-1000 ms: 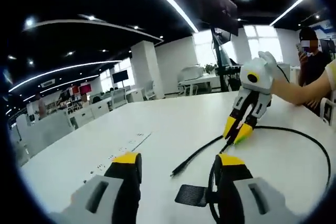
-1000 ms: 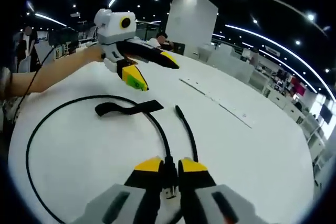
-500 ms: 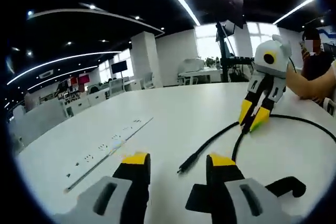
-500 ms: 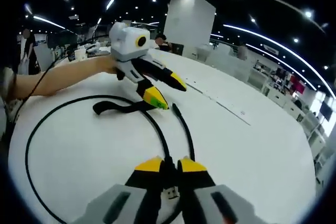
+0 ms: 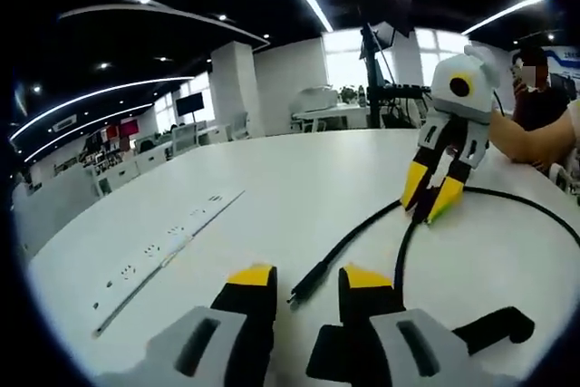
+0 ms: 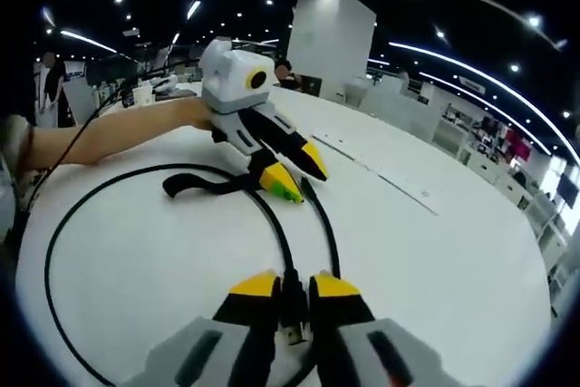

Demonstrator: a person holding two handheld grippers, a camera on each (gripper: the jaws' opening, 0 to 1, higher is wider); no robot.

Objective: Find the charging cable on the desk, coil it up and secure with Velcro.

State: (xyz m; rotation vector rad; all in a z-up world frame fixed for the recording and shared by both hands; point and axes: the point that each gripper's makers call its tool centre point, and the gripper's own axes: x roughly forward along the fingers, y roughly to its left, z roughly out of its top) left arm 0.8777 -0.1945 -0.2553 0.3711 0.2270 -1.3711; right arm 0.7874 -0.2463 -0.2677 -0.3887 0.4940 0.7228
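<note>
In the left gripper view, the left gripper (image 5: pixel 306 280) is open, its fingers either side of the cable (image 5: pixel 349 244) end on the white surface (image 5: pixel 272 188). In the right gripper view, the right gripper (image 6: pixel 290 286) pinches the cable's plug; the Velcro strap (image 6: pixel 195 186) lies beyond.

Left tongs (image 6: pixel 292 174) now lower, closer to cable (image 6: pixel 323 224) tip, w/ narrower jaw gap.
</note>
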